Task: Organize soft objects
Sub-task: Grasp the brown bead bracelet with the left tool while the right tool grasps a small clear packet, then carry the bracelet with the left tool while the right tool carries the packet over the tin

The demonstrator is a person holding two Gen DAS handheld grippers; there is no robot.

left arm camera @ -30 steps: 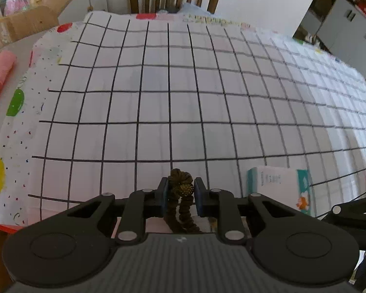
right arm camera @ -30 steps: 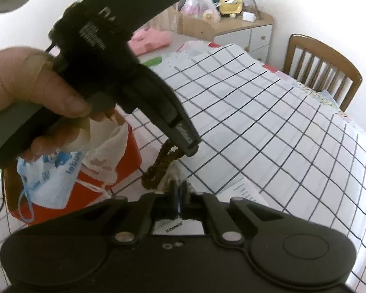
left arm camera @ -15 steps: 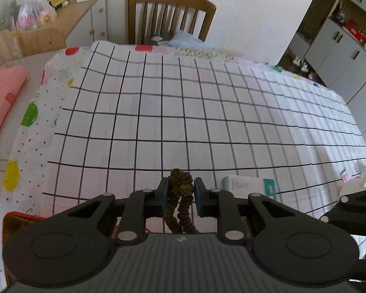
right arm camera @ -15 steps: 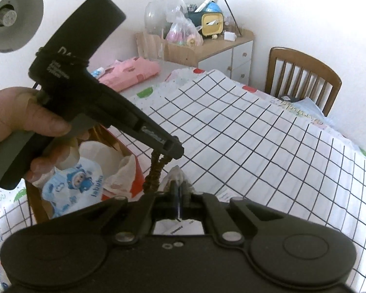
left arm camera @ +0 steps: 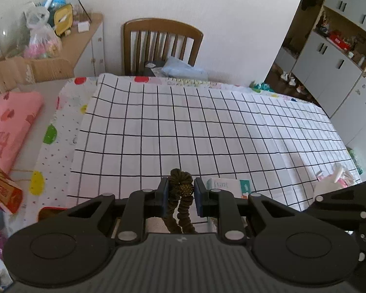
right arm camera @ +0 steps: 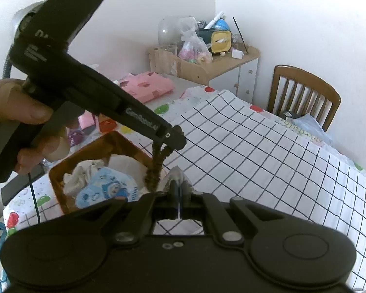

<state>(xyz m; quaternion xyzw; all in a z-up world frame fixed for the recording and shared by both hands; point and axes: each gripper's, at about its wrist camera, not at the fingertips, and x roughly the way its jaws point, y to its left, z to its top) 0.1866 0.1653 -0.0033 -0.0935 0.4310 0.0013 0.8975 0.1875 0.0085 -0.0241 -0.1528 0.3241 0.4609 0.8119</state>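
Note:
My left gripper is shut on a dark brown hair scrunchie that hangs down between its pads. In the right wrist view the left gripper holds the scrunchie above the edge of a brown box with a red outside. The box holds a blue cartoon face mask and white cloths. My right gripper is shut on a clear plastic packet, beside the hanging scrunchie.
A checked cloth covers the table. A white and teal tissue pack lies near the front edge and a white plush toy at the right. A pink folded cloth lies left. A wooden chair stands behind.
Both grippers have risen and tilted back, so more of the room shows. The left gripper with the scrunchie now hangs higher over the box edge. Both grips are unchanged.

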